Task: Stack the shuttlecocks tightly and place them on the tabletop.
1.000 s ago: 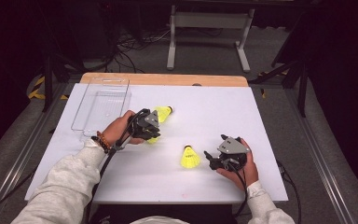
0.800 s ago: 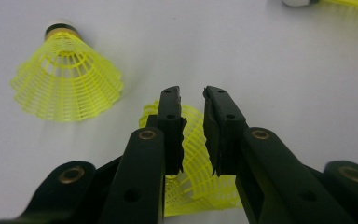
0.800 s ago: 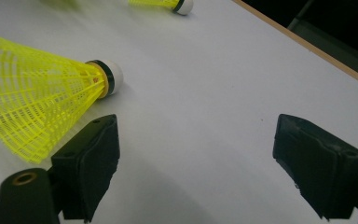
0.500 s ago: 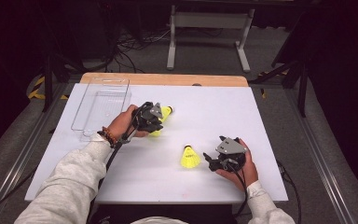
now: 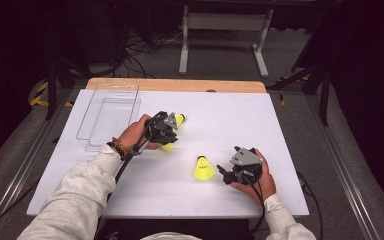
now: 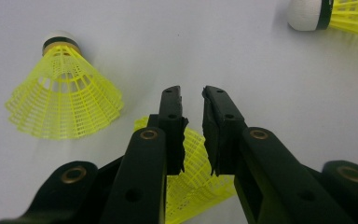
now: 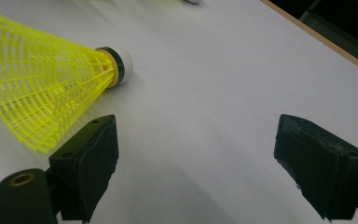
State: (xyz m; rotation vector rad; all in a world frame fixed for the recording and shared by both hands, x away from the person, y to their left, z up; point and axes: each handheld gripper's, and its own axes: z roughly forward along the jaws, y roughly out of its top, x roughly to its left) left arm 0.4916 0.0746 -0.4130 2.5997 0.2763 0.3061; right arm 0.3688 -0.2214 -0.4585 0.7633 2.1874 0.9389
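A yellow mesh-skirted shuttlecock is pinched by its skirt between the nearly closed jaws of the left gripper, lifted above the white table. A second shuttlecock, white-capped and black-banded, is seen lying just beside the wide-open right gripper.

Yellow plastic mesh-skirted shuttlecock: netted, slightly glossy skirt; smooth white cap, black band. Second yellow mesh shuttlecock: same plastic lattice. White table top: smooth, matt. Bare wooden strip at far edge: pale, matt. Clear plastic tray: transparent, glossy. Black gripper pads: matt, rough-edged rubber-like facing; brass-coloured rivets.
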